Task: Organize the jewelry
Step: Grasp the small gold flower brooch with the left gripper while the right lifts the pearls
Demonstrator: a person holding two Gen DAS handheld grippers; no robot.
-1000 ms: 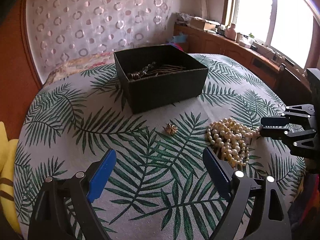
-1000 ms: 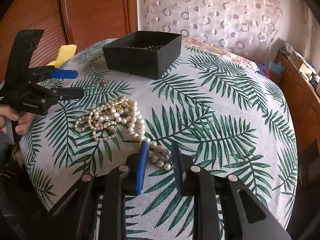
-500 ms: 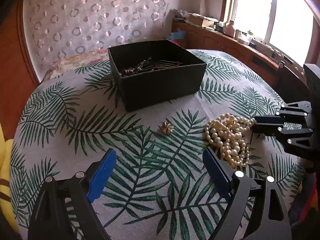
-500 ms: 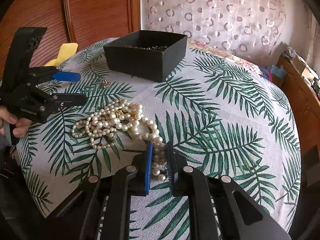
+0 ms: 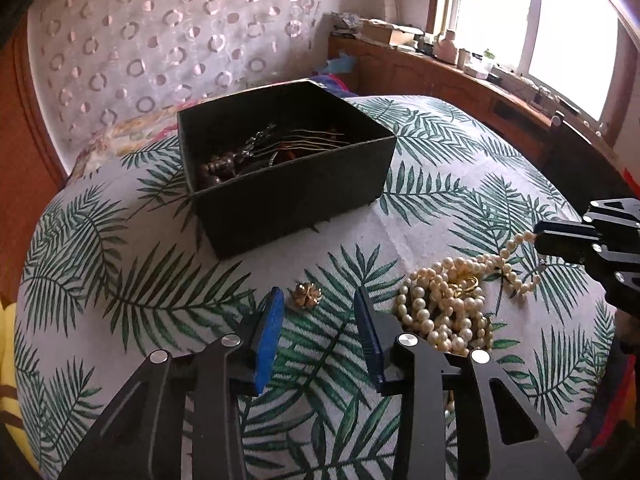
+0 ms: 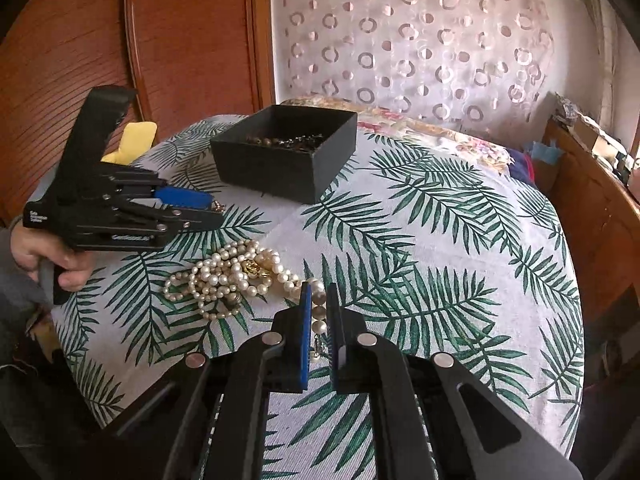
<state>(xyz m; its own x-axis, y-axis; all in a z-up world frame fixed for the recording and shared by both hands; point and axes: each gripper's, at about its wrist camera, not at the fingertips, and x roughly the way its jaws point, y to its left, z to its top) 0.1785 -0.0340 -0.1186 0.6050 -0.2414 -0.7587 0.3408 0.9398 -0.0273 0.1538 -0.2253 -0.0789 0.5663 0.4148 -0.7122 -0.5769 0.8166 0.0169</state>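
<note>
A pearl necklace [image 5: 444, 304] lies in a heap on the palm-leaf tablecloth; it also shows in the right wrist view [image 6: 228, 276]. My right gripper [image 6: 318, 300] is shut on one end of the strand, which rises off the cloth to its tips [image 5: 538, 236]. A small gold brooch [image 5: 307, 294] lies just ahead of my left gripper [image 5: 318, 300], which is open, jaws partly closed, either side of it. In the right wrist view the left gripper [image 6: 214, 208] hovers low by the brooch. A black box [image 5: 288, 176] holding several pieces of jewelry stands behind.
The round table [image 6: 460, 240] drops off on all sides. A yellow object [image 6: 132, 142] lies at the table's far left edge. A wooden cabinet [image 5: 440, 76] with clutter runs under the window at the right.
My left gripper moved forward to the brooch and narrowed its jaws. My right gripper closed on the necklace end and lifted it slightly.
</note>
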